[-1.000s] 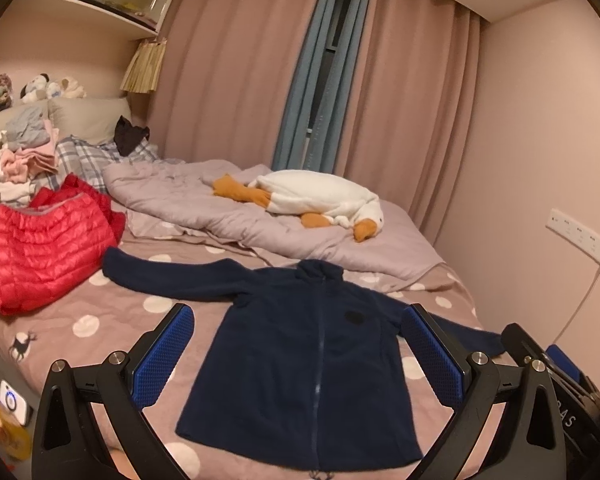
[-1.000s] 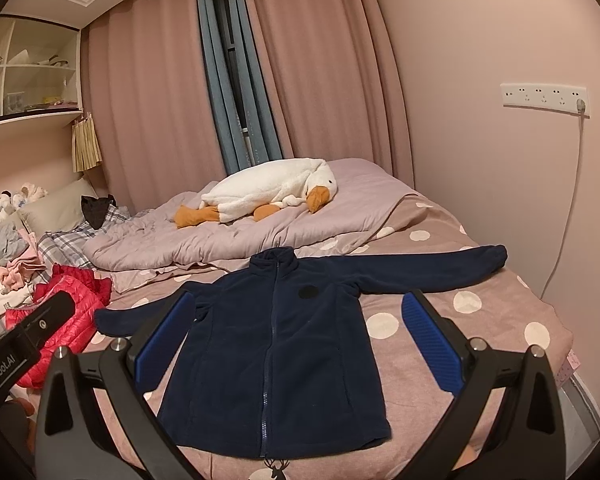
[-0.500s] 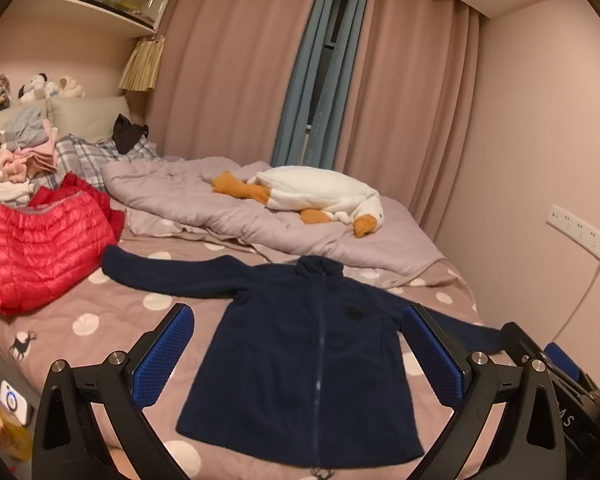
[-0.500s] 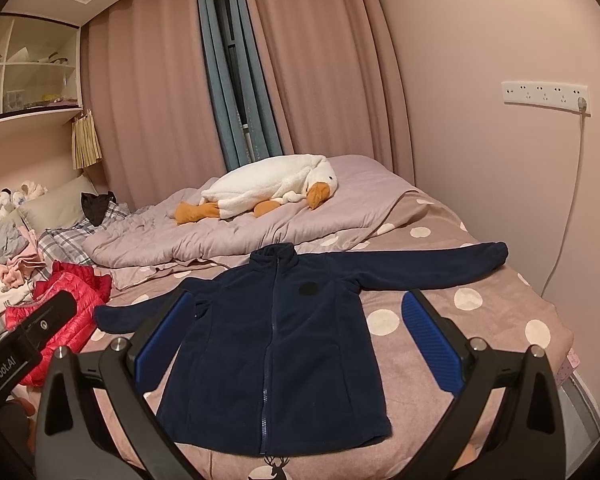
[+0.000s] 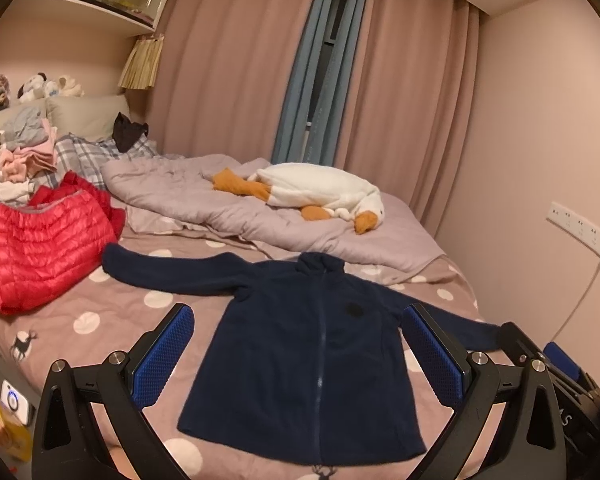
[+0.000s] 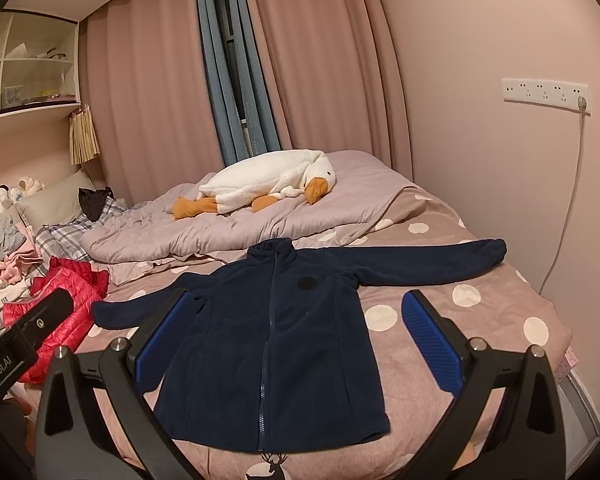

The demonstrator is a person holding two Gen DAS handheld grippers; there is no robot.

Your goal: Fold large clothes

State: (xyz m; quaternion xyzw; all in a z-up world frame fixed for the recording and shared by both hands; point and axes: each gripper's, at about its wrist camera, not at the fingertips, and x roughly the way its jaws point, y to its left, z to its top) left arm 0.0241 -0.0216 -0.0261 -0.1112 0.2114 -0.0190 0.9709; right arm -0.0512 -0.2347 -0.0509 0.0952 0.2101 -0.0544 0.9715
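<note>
While both tongs, left (image 5: 298, 354) and right (image 6: 296, 344), hang wide open and empty, the jacket (image 6: 276, 328) ahead could bunch if one sleeve gets dragged.

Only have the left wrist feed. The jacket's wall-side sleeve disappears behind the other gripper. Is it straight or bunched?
Observer: Straight. In the right wrist view that sleeve of the navy jacket lies flat on the bed, stretched out towards the wall.
Operator: Right gripper state?
Observer: The right gripper is open, its blue pads wide apart with nothing between them.
Operator: Any bed left past the cuff?
Observer: Yes. Bare dotted sheet shows beyond the cuff, before the bed's edge.
</note>
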